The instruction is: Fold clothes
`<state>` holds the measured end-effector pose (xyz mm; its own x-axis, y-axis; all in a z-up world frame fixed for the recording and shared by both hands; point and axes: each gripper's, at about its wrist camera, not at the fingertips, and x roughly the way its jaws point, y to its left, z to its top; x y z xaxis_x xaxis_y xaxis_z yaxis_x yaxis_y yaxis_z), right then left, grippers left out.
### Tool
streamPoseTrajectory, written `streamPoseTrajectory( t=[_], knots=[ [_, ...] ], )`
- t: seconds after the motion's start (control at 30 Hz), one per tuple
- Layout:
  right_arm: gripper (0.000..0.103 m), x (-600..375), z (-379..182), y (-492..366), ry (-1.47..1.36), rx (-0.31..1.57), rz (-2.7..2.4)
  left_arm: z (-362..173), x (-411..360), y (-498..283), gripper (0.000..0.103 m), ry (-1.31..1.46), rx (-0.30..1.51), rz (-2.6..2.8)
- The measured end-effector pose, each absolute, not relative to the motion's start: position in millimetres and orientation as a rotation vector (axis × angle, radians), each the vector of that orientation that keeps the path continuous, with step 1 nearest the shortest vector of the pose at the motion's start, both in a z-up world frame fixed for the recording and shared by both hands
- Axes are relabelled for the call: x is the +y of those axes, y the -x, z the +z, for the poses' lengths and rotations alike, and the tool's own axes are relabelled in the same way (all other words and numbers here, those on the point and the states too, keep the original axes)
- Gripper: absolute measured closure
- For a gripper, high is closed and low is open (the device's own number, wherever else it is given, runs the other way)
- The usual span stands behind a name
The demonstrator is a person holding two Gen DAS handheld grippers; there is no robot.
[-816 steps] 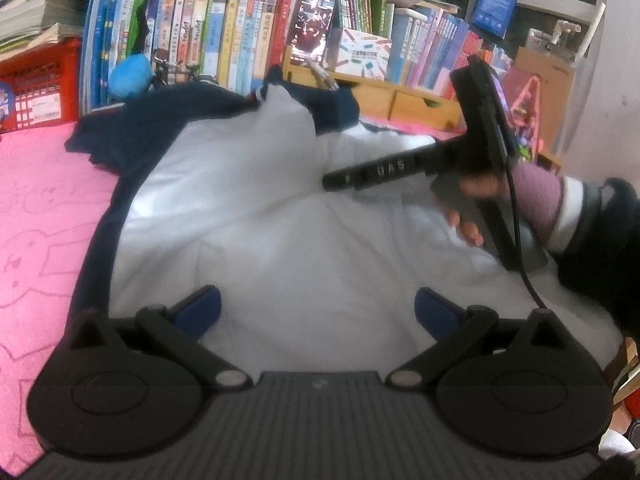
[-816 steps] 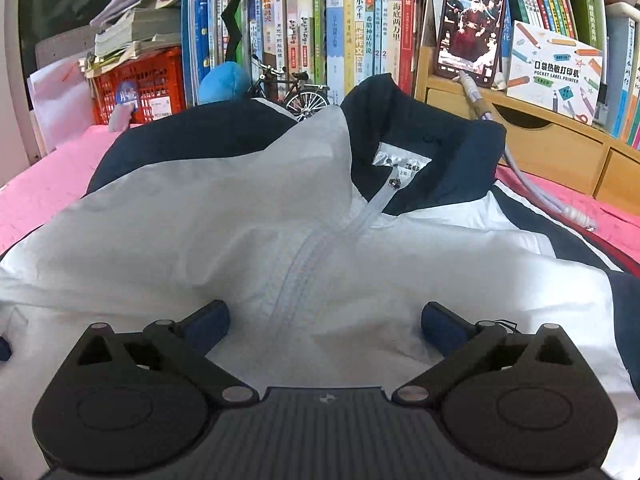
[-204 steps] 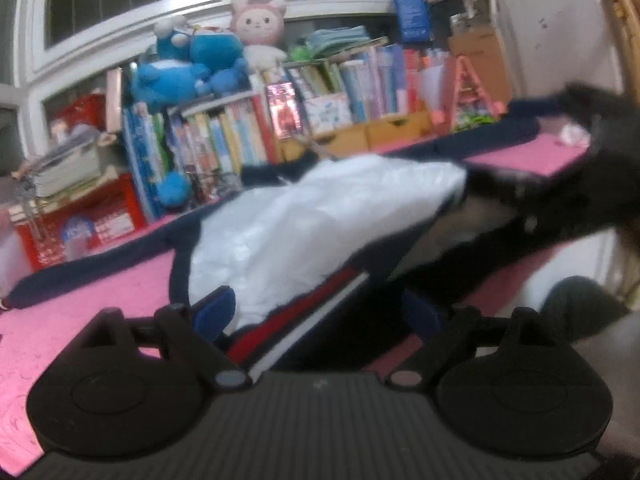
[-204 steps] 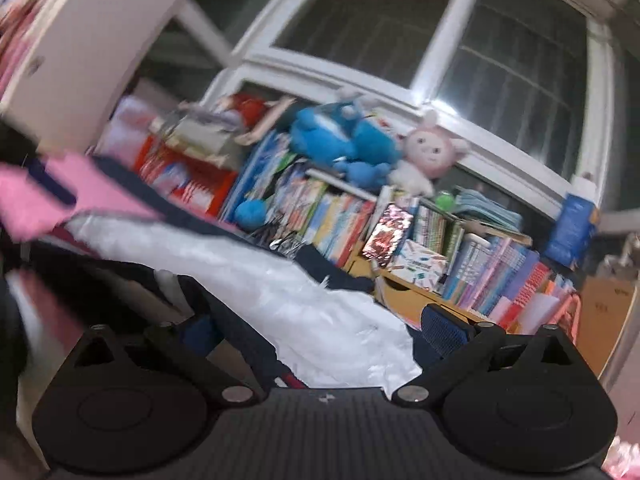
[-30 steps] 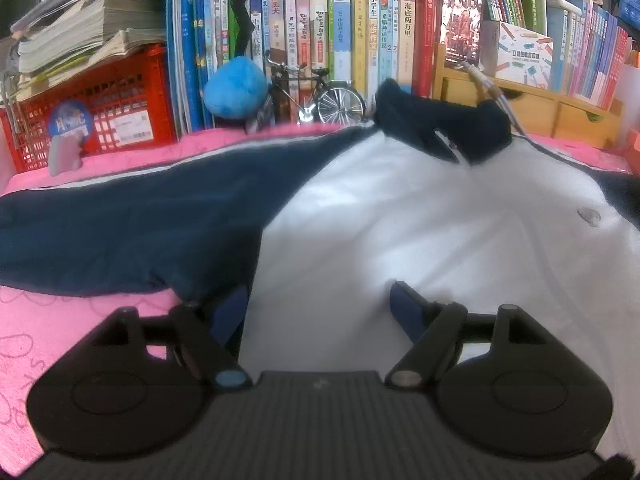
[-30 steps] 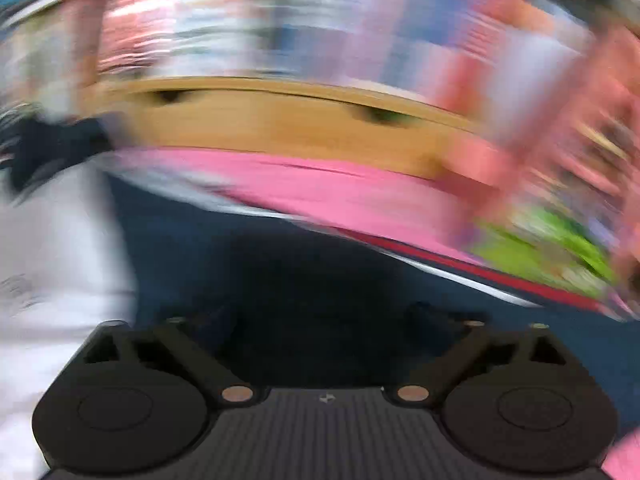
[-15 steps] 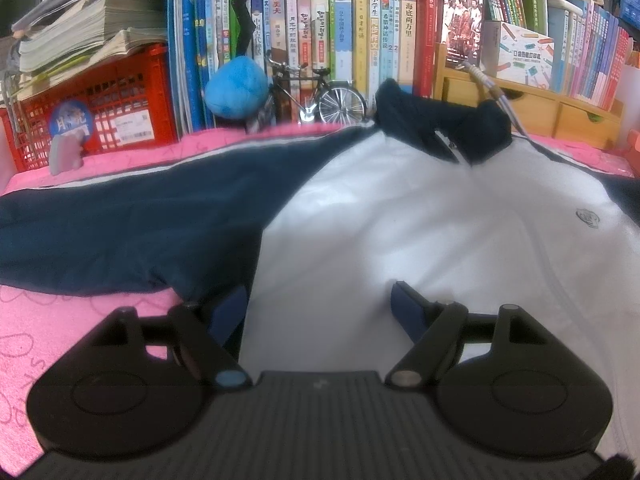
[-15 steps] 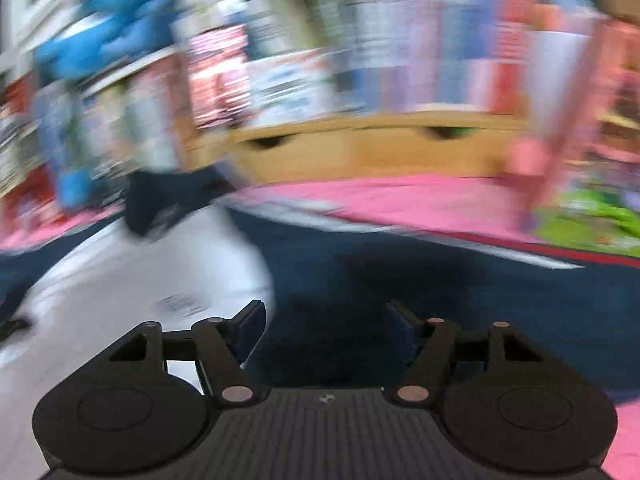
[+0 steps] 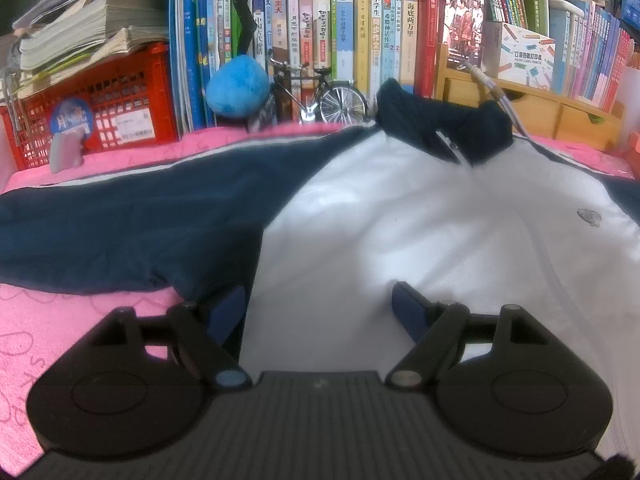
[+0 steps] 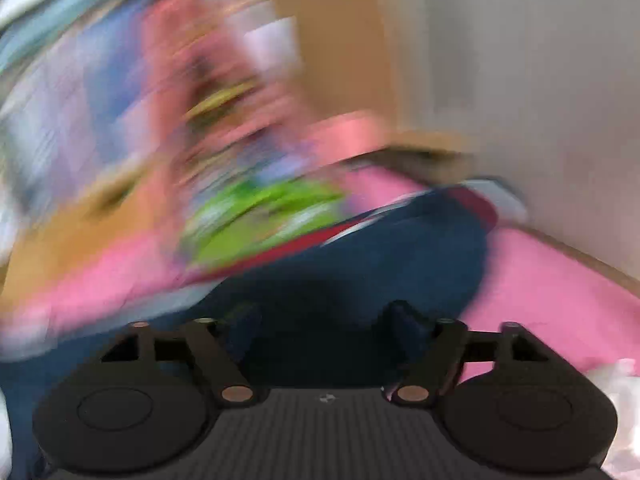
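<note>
In the left wrist view, a white and navy jacket (image 9: 400, 216) is seen spread flat on a pink cloth (image 9: 60, 320), its navy sleeve (image 9: 120, 224) stretched leftward. The left hand-held gripper (image 9: 318, 304) is held spread over the white body near the armpit. Behind, book spines reading 海底两万里 (image 9: 409, 28) and a red crate (image 9: 96, 108) are seen.

In the right wrist view, heavily blurred, the right hand-held gripper (image 10: 326, 322) is held spread over the jacket's other navy sleeve (image 10: 380, 256).
</note>
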<state>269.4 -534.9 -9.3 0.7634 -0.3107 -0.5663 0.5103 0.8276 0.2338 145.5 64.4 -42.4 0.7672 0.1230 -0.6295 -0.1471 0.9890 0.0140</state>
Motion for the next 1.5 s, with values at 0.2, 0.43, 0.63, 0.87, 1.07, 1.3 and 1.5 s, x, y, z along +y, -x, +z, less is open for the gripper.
streamPoseTrajectory(
  t=[0.2,0.43,0.63,0.87,1.07,1.3,1.5],
  knots=[
    [0.050,-569.9,-21.8,-283.9,-0.378,0.603,-0.540,-42.2,63.4,-145.4,0.020,0.036,0.682,0.150],
    [0.058,-583.5,-32.6,-316.3,-0.171,0.651,-0.604,-42.4,64.8,-146.2,0.020,0.038,0.684,0.152],
    [0.044,-593.5,-32.8,-320.5,-0.231,0.646,-0.643,-42.3,65.5,-146.1,0.019,0.038,0.684,0.152],
    [0.038,-549.3,3.0,-277.5,-0.203,0.554,-0.592,-42.1,65.4,-146.0,0.019,0.038,0.685,0.153],
    [0.029,-438.5,25.5,-263.2,-0.146,0.587,0.074,-41.0,65.9,-146.1,0.019,0.037,0.685,0.152],
    [0.032,-343.6,7.5,-263.7,0.044,0.733,0.397,-40.6,66.6,-145.9,0.019,0.040,0.685,0.150],
    [0.023,-397.4,-27.7,-268.6,0.093,0.776,0.098,-40.4,66.8,-146.3,0.017,0.042,0.688,0.143]
  ],
)
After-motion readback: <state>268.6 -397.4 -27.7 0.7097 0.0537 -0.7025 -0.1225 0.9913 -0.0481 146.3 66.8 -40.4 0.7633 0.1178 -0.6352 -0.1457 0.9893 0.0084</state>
